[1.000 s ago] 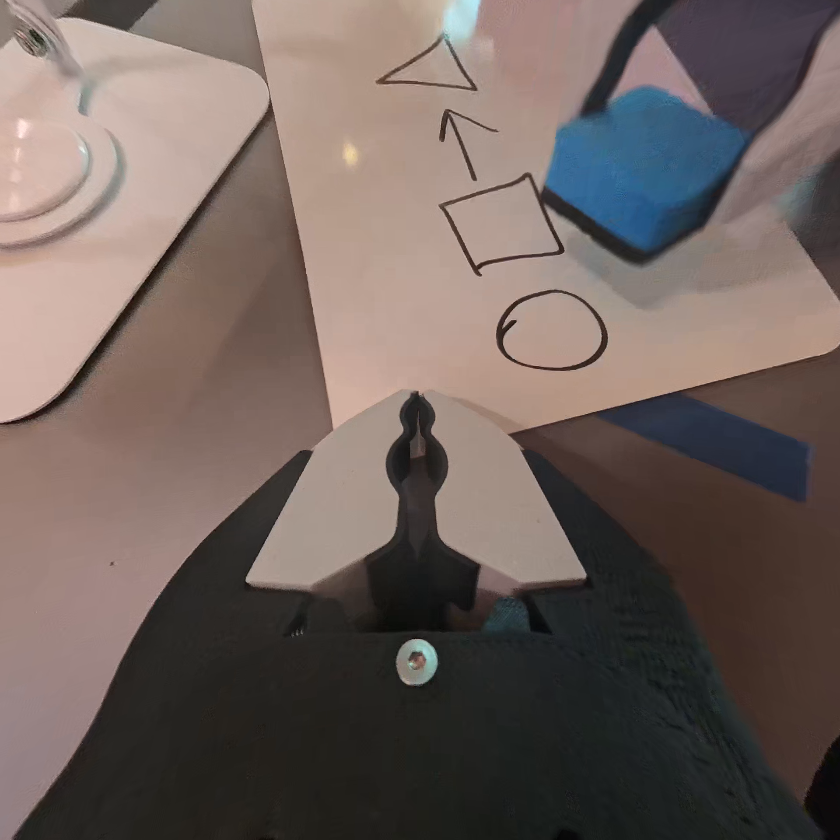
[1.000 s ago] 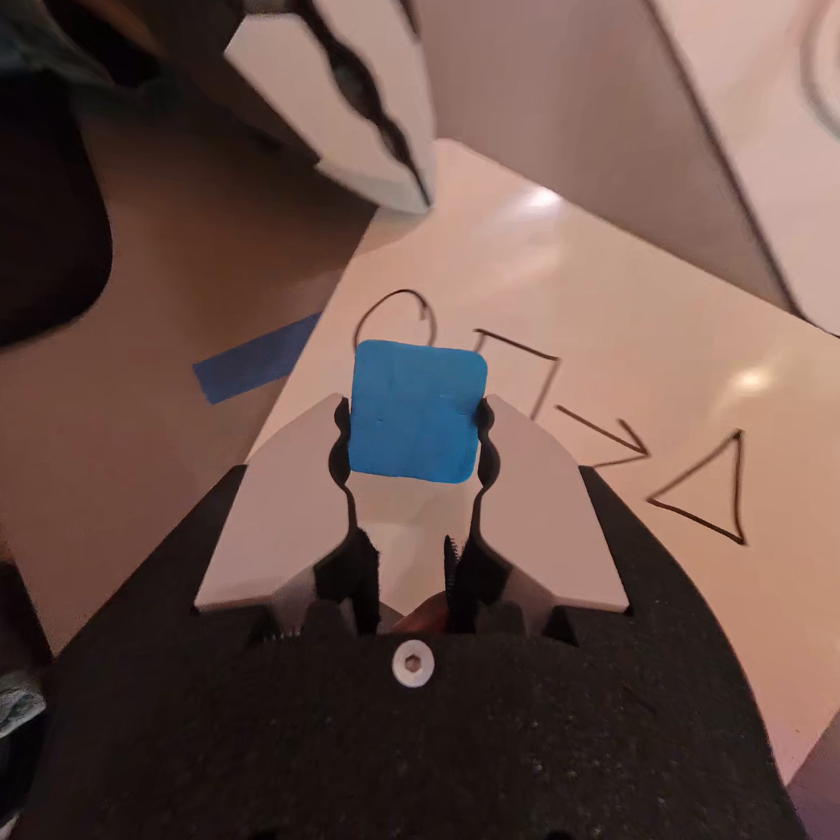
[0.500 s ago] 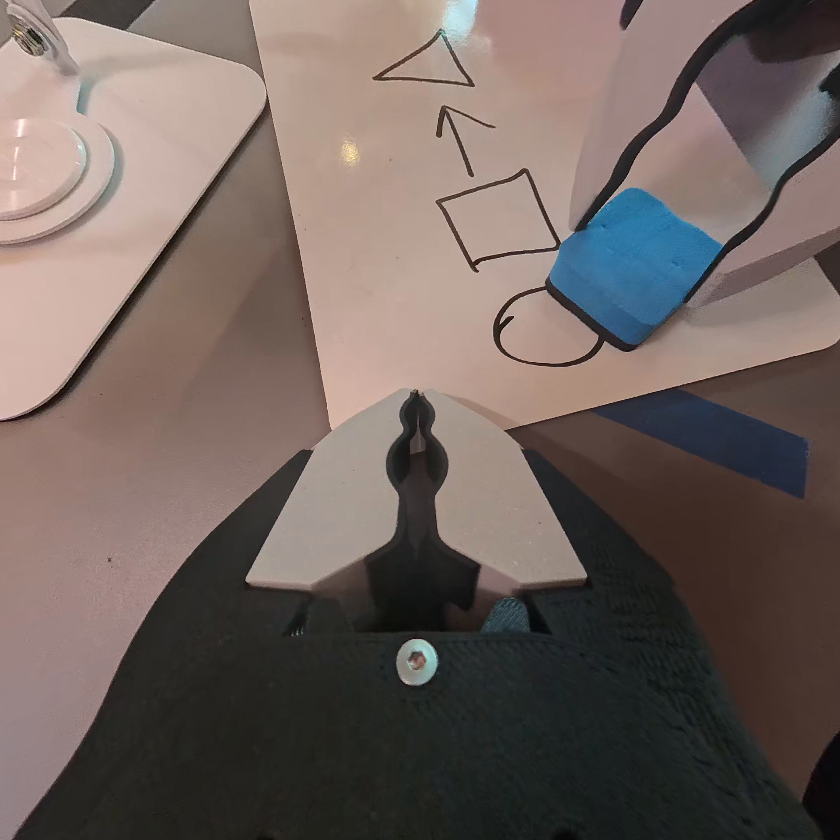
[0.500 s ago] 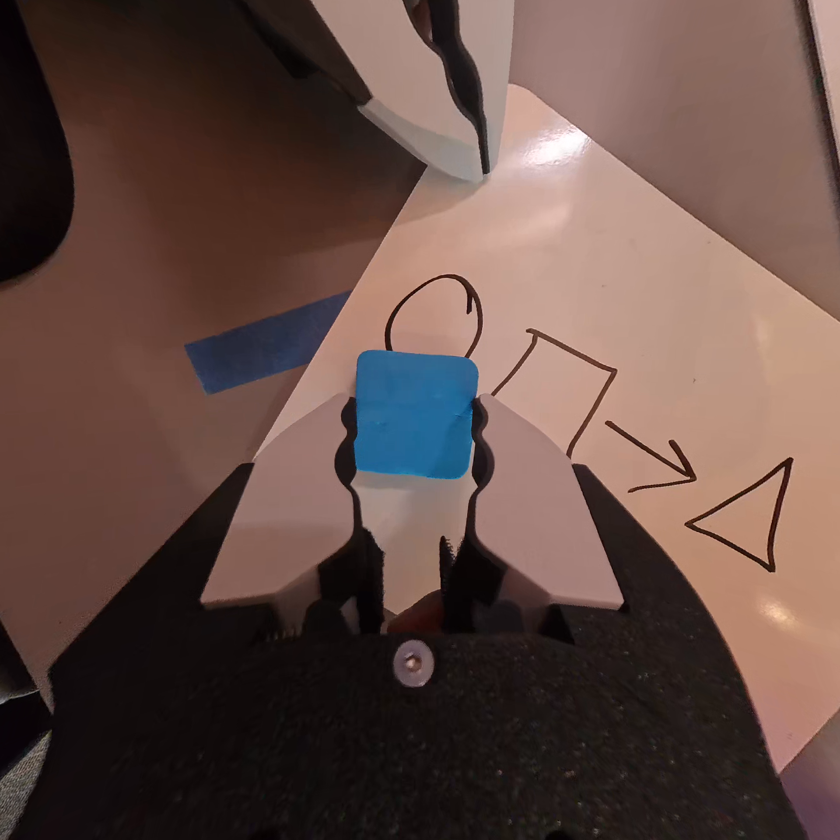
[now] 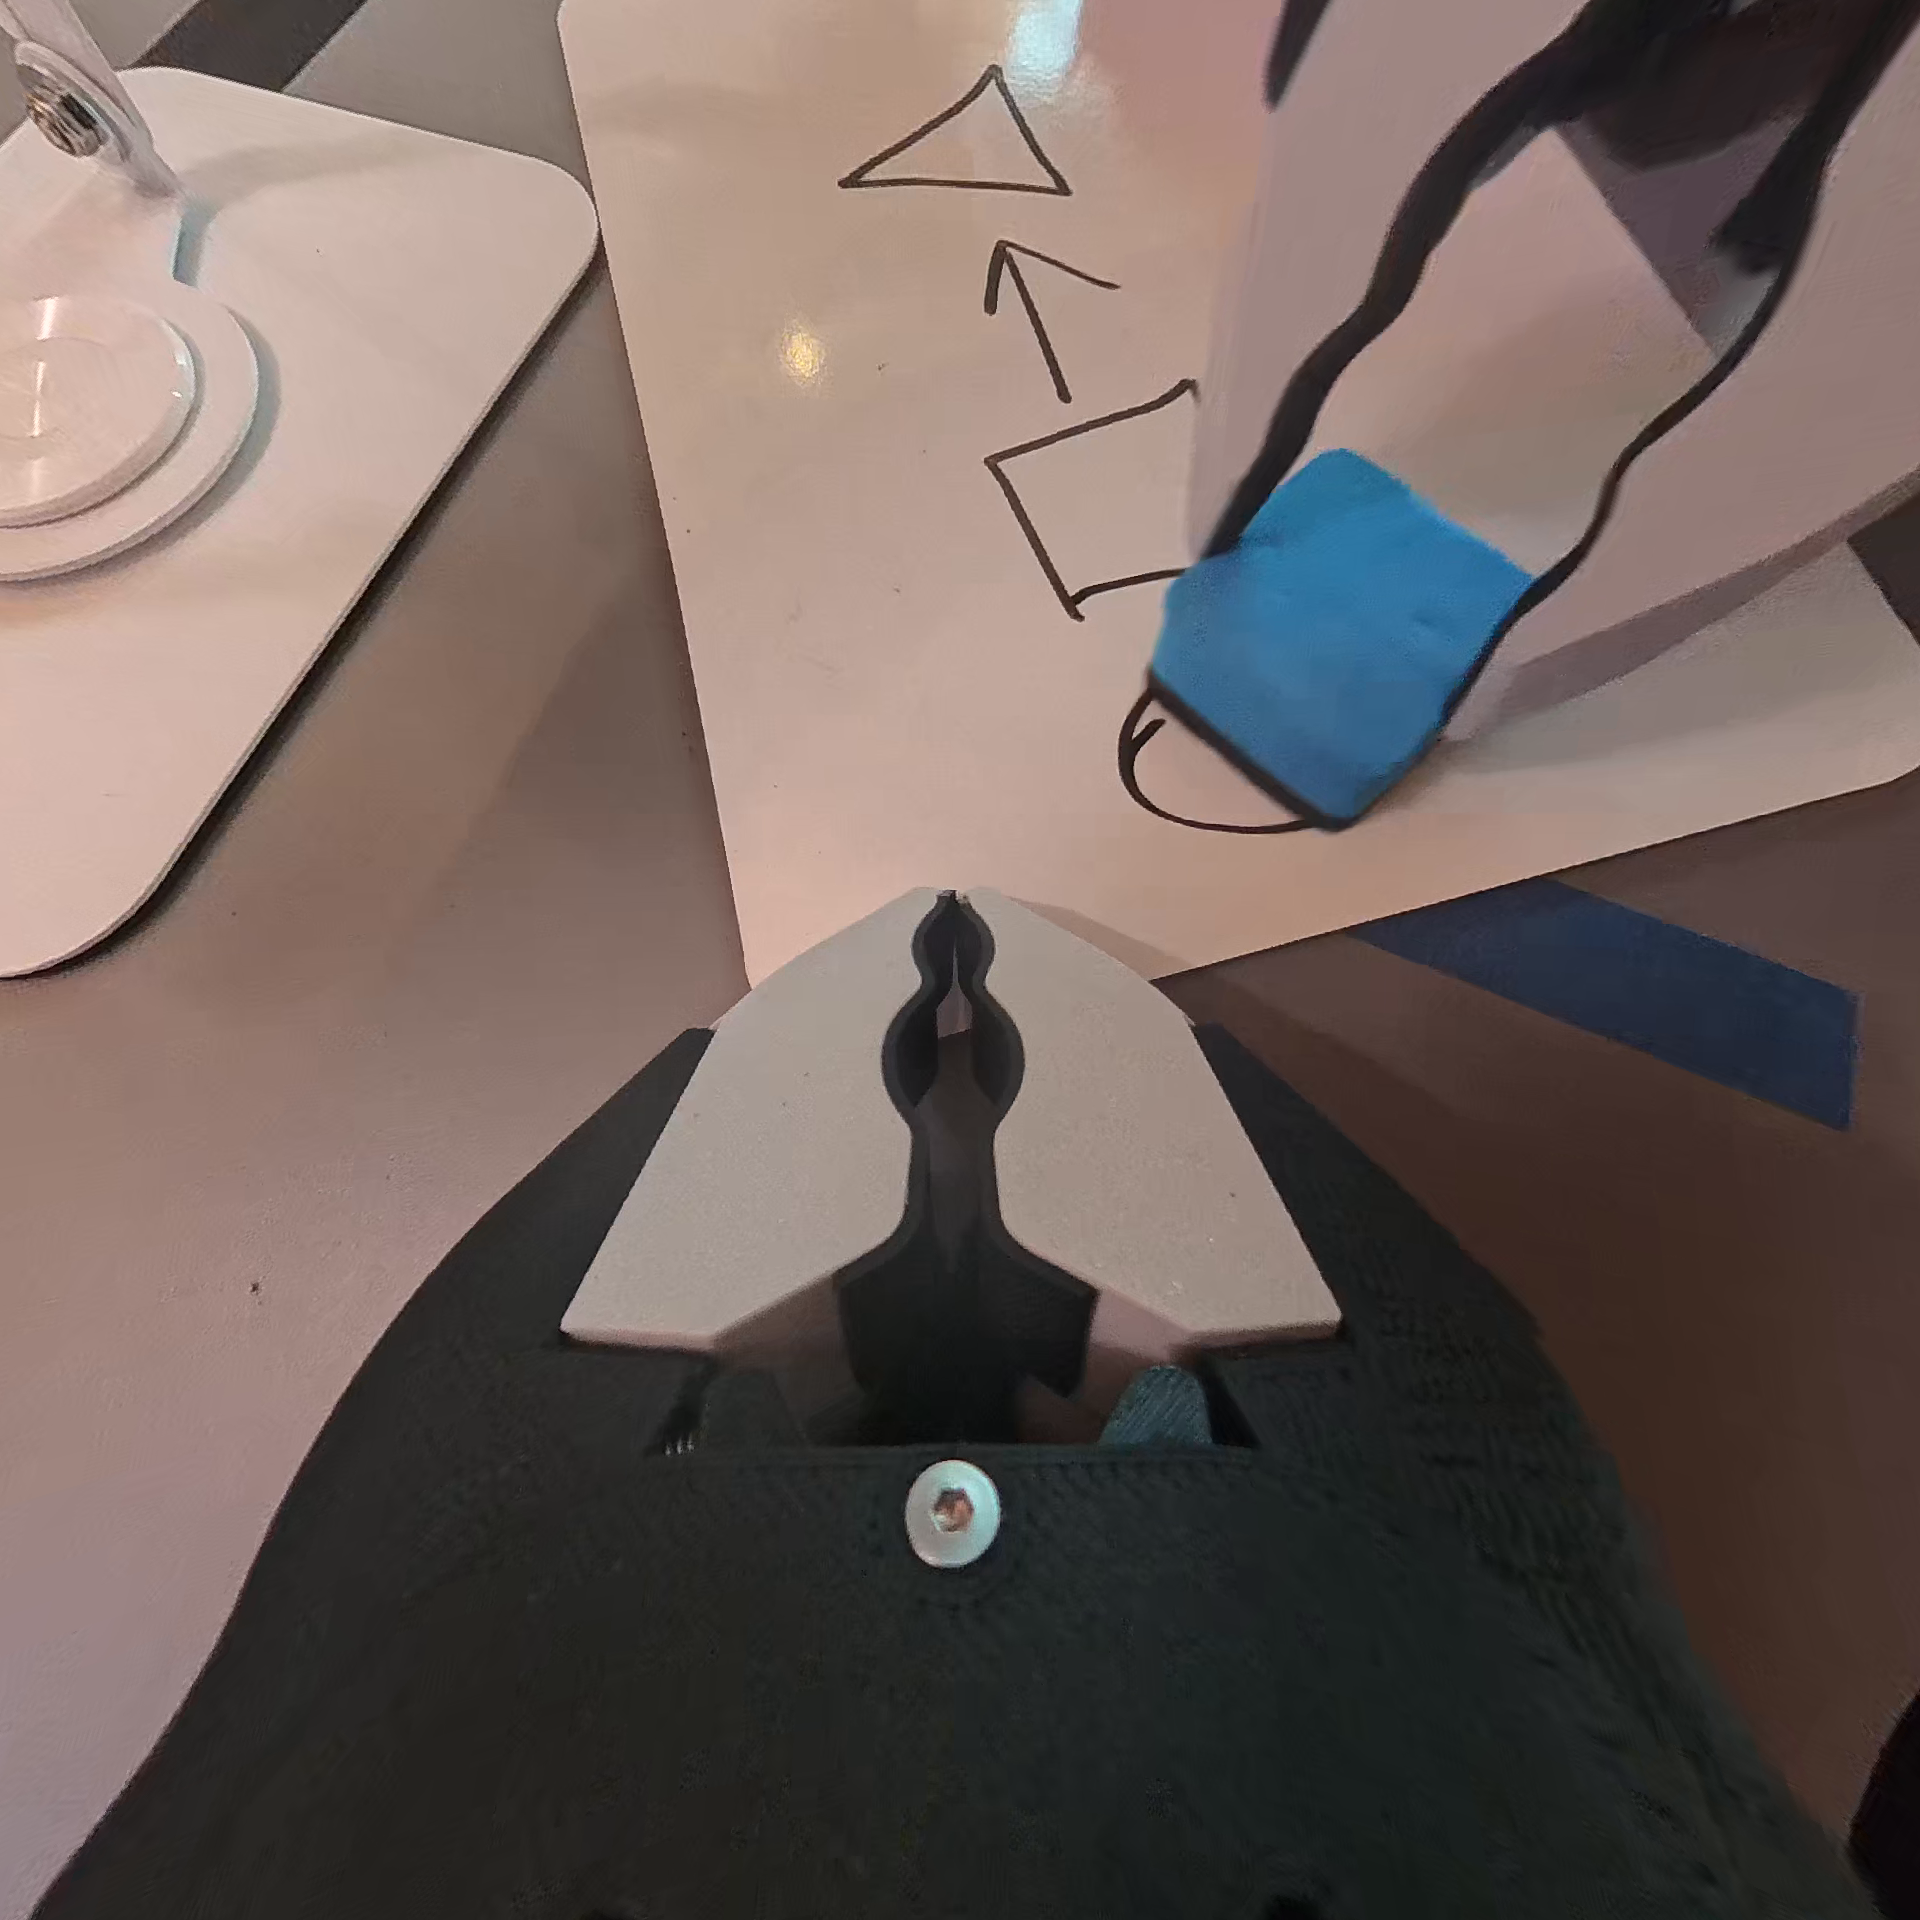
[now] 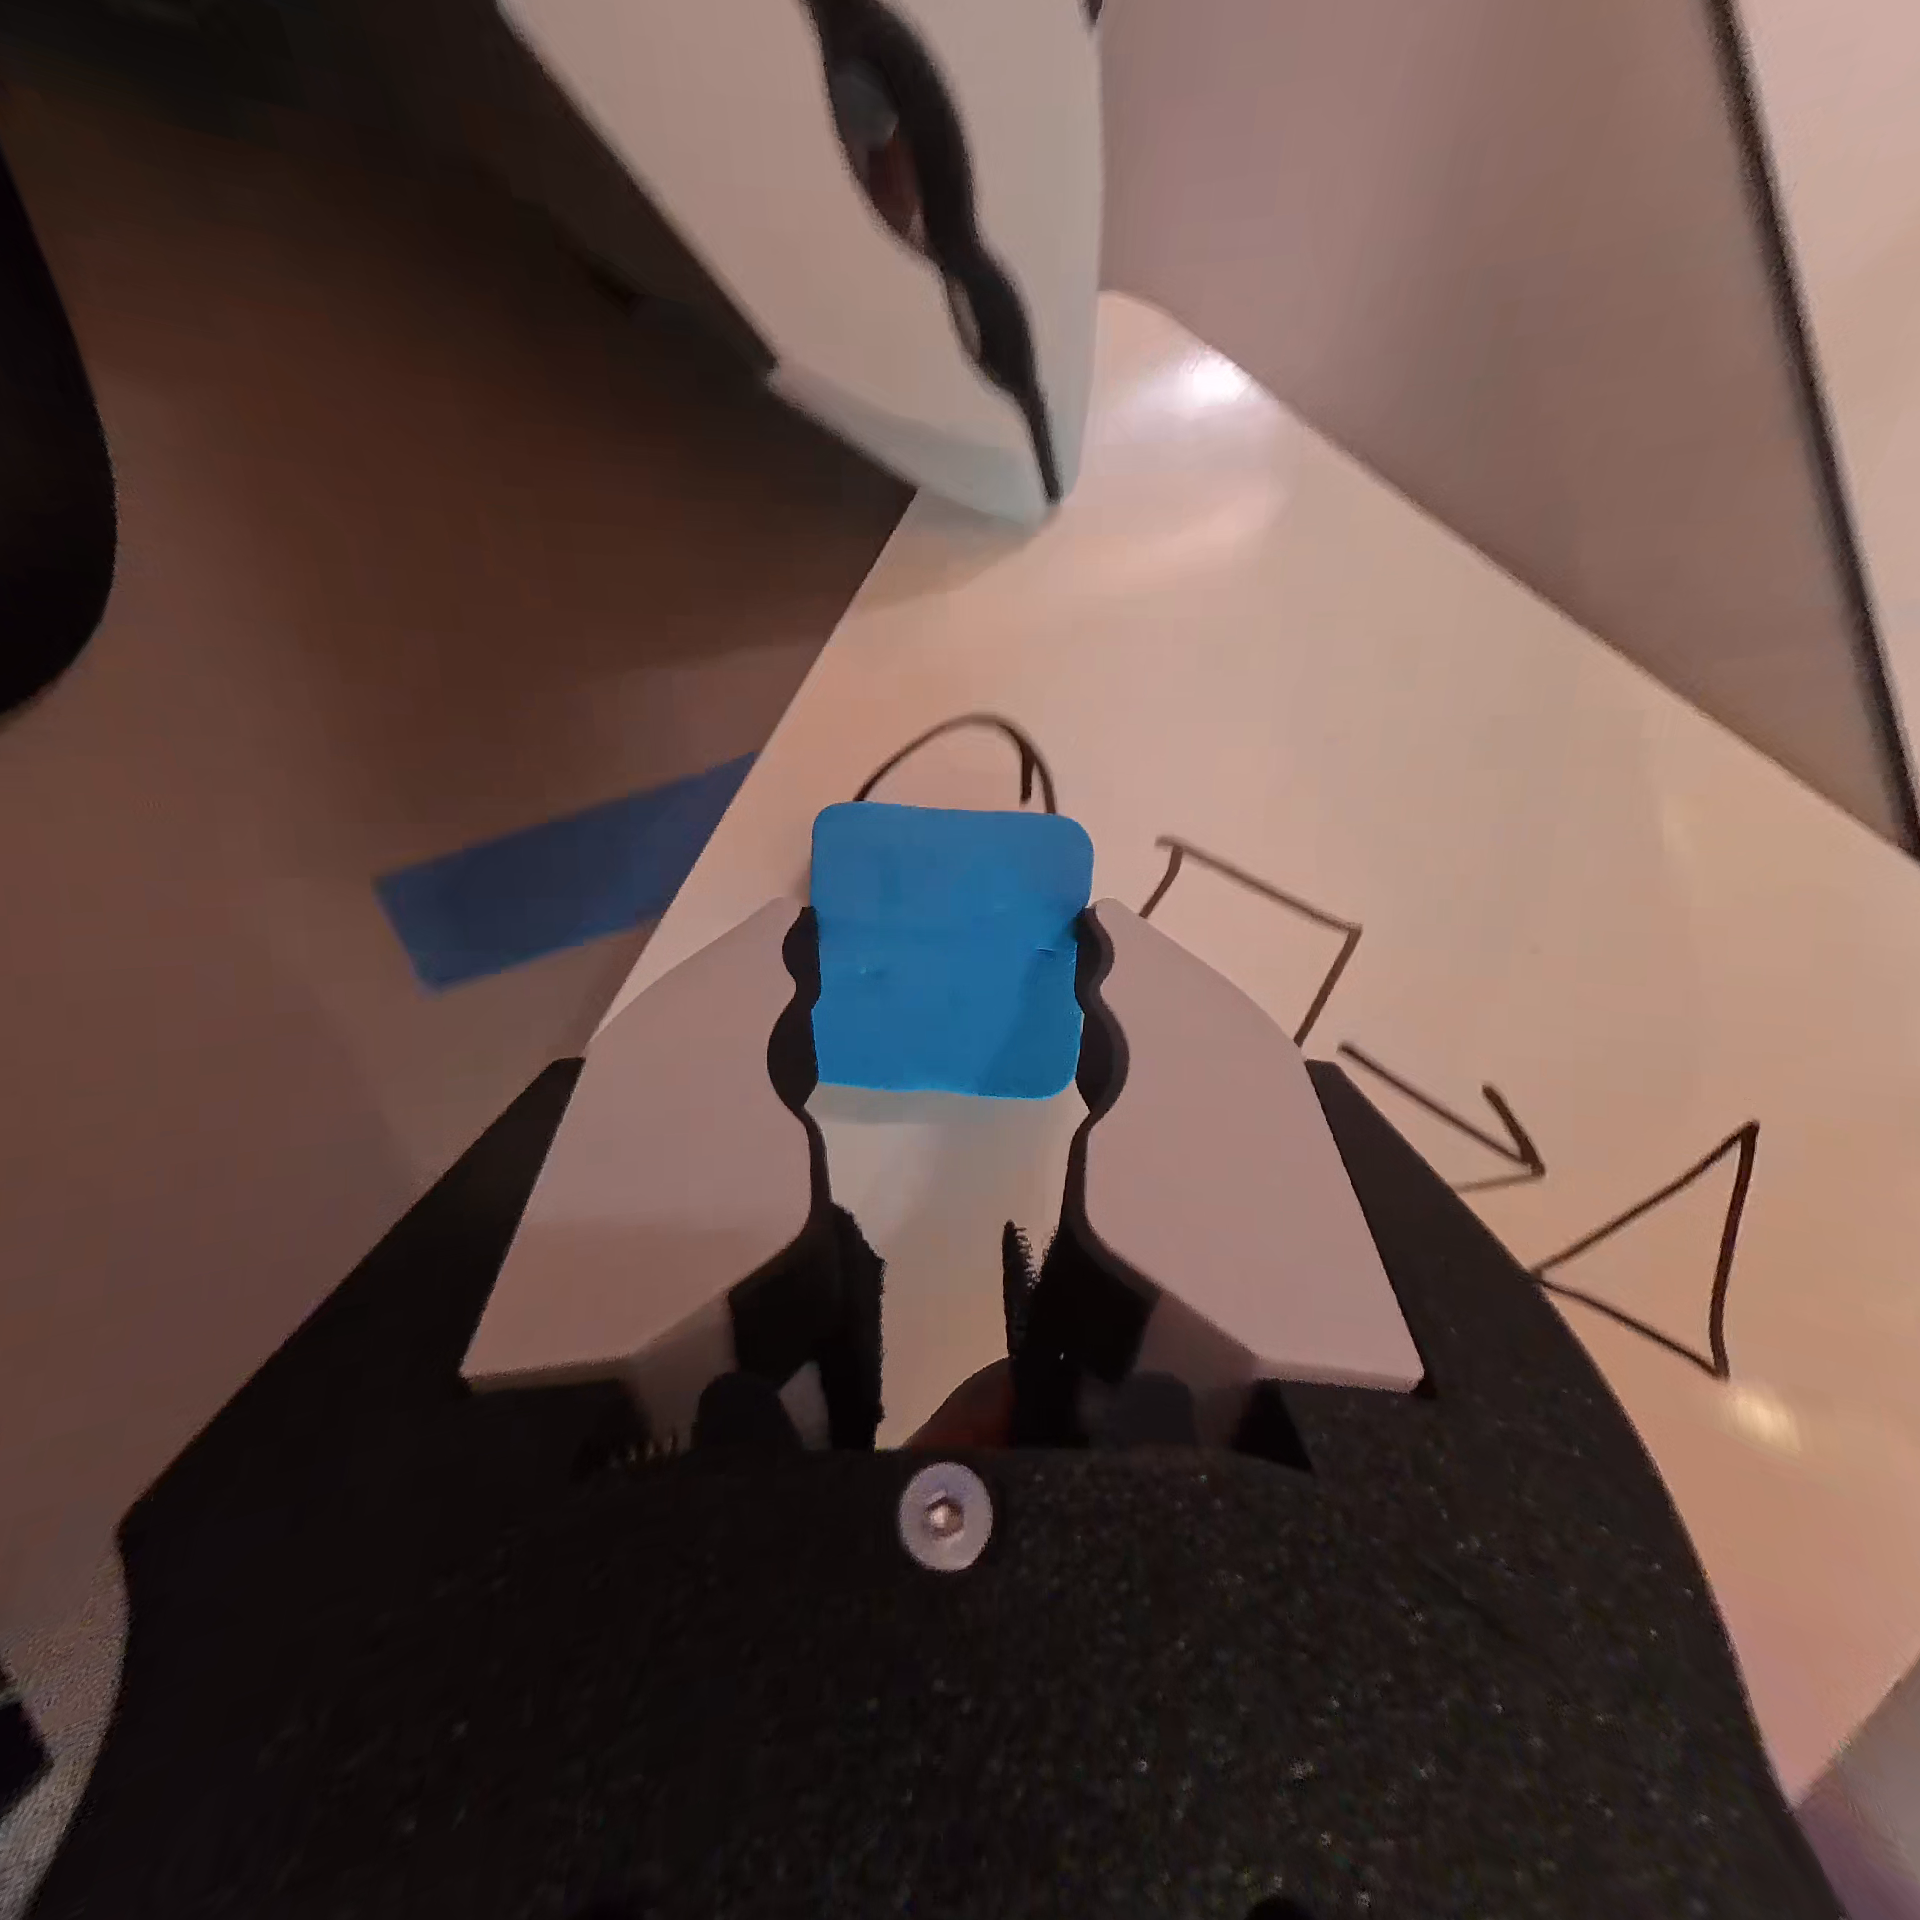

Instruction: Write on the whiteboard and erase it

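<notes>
Presently the right tongs (image 6: 948, 977) grip a blue eraser (image 6: 948, 961) between their two white fingers, one finger pressed to each side of the square pad. Eraser sits flat on the whiteboard (image 5: 831, 540), on the end nearest the left tongs, covering part of a drawn circle (image 5: 1195, 790); only the arc of that circle shows past the pad's edge. Beyond it in a row: a square (image 5: 1070, 520), partly hidden behind the right tongs in the left wrist view, then an arrow (image 5: 1034, 312), then a triangle (image 5: 966, 145), all in black line. Whiteboard lies flat on the brown counter (image 5: 364, 1039). Left tongs (image 5: 951, 899) closed tight, tips meeting, nothing between them, poised at the whiteboard's near edge. A strip of blue tape (image 5: 1621, 997) is stuck to the counter just beside that edge. Off to the left, a white stand base (image 5: 343, 436) with a round disc on it, near the whiteboard.
</notes>
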A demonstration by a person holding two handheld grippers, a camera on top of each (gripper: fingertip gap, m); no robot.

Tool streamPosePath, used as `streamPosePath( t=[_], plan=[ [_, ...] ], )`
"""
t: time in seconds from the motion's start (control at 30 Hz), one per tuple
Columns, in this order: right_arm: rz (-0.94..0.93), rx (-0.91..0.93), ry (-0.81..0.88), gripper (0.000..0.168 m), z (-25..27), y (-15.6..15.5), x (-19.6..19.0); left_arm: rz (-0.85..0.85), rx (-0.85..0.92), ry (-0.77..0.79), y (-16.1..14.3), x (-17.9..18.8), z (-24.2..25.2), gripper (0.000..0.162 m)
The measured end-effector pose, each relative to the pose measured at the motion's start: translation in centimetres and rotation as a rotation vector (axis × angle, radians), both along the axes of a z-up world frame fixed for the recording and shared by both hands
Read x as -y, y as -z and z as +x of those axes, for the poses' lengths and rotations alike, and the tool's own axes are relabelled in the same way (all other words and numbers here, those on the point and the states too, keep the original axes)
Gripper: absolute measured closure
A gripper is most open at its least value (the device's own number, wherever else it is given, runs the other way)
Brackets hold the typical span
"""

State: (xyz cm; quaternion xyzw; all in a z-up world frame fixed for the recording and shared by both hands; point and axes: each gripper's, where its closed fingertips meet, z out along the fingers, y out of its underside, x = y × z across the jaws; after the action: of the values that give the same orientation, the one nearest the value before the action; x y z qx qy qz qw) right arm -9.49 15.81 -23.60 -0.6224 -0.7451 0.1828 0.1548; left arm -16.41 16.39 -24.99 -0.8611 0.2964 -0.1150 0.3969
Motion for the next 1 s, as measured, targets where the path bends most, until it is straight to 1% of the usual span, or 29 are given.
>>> streamPosePath(
  t=[0.07, 0.13, 0.17, 0.23, 0.3, 0.37, 0.43, 0.47, 0.53, 0.57, 0.6, 0.67, 0.73, 0.77, 0.8, 0.87, 0.9, 0.93, 0.97, 1.0],
  plan=[
    [-0.012, -0.037, -0.006, 0.121, -1.4, -0.1, 0.8, -0.001, 0.0, 0.0, 0.0, 0.0, 0.0, 0.161],
    [-0.013, 0.008, -0.082, 0.121, -0.8, 0.0, 2.1, -0.004, 0.004, 0.002, 0.0, 0.0, 0.0, 0.161],
    [-0.011, 0.043, -0.096, 0.121, -0.1, 0.0, 2.1, -0.005, 0.006, 0.009, 0.0, 0.1, 0.1, 0.161],
    [0.005, 0.081, -0.049, 0.121, 0.2, 0.0, 0.3, -0.005, 0.005, 0.014, 0.0, 0.1, 0.1, 0.161],
    [0.016, 0.043, 0.001, 0.121, -1.3, 0.0, -0.9, -0.002, 0.001, 0.015, 0.0, 0.1, 0.1, 0.161],
    [0.018, 0.0, -0.017, 0.121, -2.7, 0.0, 0.1, 0.0, -0.001, 0.015, 0.0, 0.1, 0.1, 0.161],
    [0.004, 0.041, -0.087, 0.121, -2.0, 0.0, 1.3, 0.0, 0.0, 0.016, 0.0, 0.1, 0.2, 0.161],
    [-0.012, 0.067, -0.093, 0.121, -1.4, 0.0, 1.1, -0.001, 0.0, 0.017, 0.0, 0.2, 0.2, 0.161],
    [0.001, 0.083, -0.016, 0.121, -1.2, 0.0, -1.3, 0.001, -0.001, 0.021, 0.0, 0.2, 0.2, 0.161],
    [0.008, 0.059, 0.023, 0.121, -1.7, 0.0, -2.2, 0.002, -0.003, 0.022, 0.0, 0.2, 0.2, 0.161],
    [0.004, 0.026, 0.042, 0.121, -2.4, 0.0, -2.3, 0.003, -0.004, 0.022, 0.0, 0.2, 0.2, 0.161],
    [0.013, -0.02, 0.013, 0.121, -3.2, 0.0, -1.0, 0.002, -0.004, 0.022, 0.0, 0.2, 0.2, 0.161],
    [-0.017, 0.003, -0.059, 0.121, -2.1, 0.0, 0.5, 0.001, -0.002, 0.022, 0.0, 0.2, 0.2, 0.161],
    [-0.039, 0.026, -0.066, 0.121, -1.1, 0.1, 0.1, 0.001, -0.002, 0.022, 0.0, 0.2, 0.2, 0.161],
    [-0.051, 0.048, -0.033, 0.121, -0.1, 0.1, -1.3, 0.002, -0.002, 0.022, 0.0, 0.2, 0.2, 0.161],
    [-0.005, 0.063, 0.114, 0.121, 1.4, 0.1, -6.3, 0.006, -0.008, 0.022, 0.0, 0.2, 0.2, 0.161],
    [-0.011, 0.041, 0.183, 0.121, 1.5, 0.1, -8.3, 0.007, -0.009, 0.022, 0.0, 0.2, 0.2, 0.161],
    [-0.027, 0.006, 0.227, 0.121, 1.1, 0.1, -9.3, 0.008, -0.01, 0.022, 0.0, 0.2, 0.2, 0.161],
    [-0.014, -0.02, 0.237, 0.121, 0.4, 0.1, -9.4, 0.007, -0.009, 0.022, 0.0, 0.2, 0.2, 0.161],
    [0.01, -0.034, 0.216, 0.121, -0.2, 0.1, -8.6, 0.006, -0.008, 0.022, 0.0, 0.2, 0.2, 0.161]
  ],
)
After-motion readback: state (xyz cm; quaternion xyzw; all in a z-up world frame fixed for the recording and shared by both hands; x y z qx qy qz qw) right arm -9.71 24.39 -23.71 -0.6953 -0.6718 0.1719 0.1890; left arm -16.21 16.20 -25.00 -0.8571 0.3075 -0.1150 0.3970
